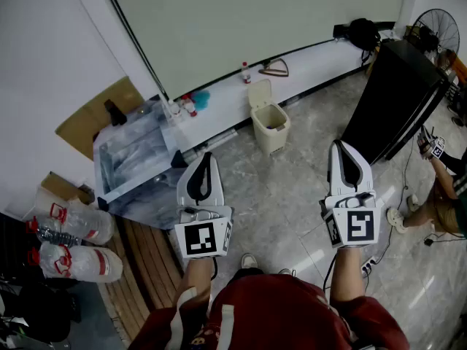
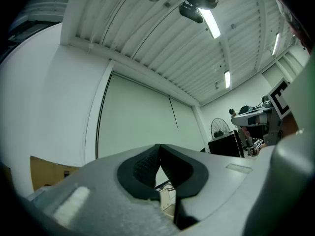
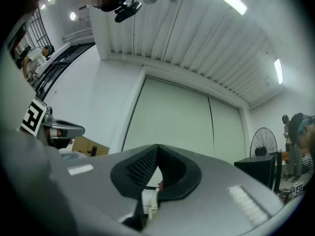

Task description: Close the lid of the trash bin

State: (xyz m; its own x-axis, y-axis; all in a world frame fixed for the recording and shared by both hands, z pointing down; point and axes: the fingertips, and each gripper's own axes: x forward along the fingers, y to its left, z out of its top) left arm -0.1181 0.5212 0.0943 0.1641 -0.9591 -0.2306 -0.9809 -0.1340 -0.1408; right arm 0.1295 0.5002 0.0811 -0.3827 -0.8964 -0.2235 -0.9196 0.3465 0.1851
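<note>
Left gripper (image 1: 206, 159): we hold it with jaws pressed together, nothing between them
Right gripper (image 1: 340, 148): also closed and empty
Trash bin (image 1: 271, 126): well ahead, between both tools, on the glossy tile floor (image 1: 306, 188)
Lid (image 1: 259, 93): raised; cream plastic, boxy
Views: our head view shows the whole bin; gripper views catch a cream sliver under the jaws

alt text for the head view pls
A beige bin stands on the floor with its lid up, ahead of the left gripper and right gripper, both shut and empty. A black cabinet stands at right.
</note>
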